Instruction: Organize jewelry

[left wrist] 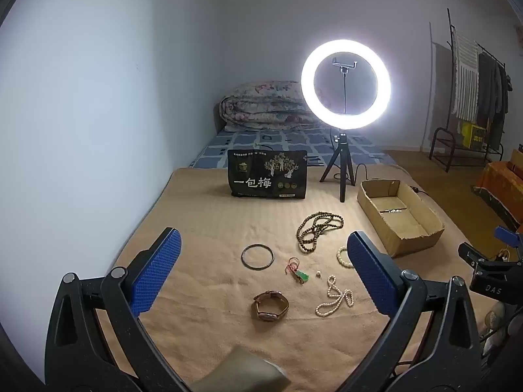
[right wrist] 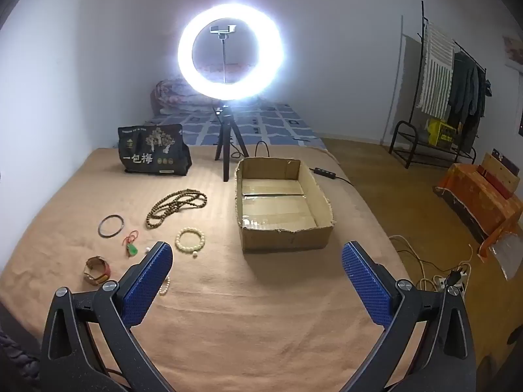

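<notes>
Partly hidden pearl strand (right wrist: 165, 286), cream bracelet (left wrist: 343, 256) clipped, both grippers' jaws apart, empty.

The black bag (left wrist: 268, 173) standing on the bed reads "一包梅" in large white characters. The clamp (left wrist: 487, 277) at the right edge shows "DAS". Smaller print is illegible.

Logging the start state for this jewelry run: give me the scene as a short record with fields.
surface: tan blanket
container: cardboard box, open top, no jewelry visible inside
loose pieces: wooden bead strand, dark bangle, green pendant on red cord, cream bead bracelet, watch, pearl strand
left tool: open, holds nothing
right tool: open, holds nothing
background: ring light, black bag
</notes>
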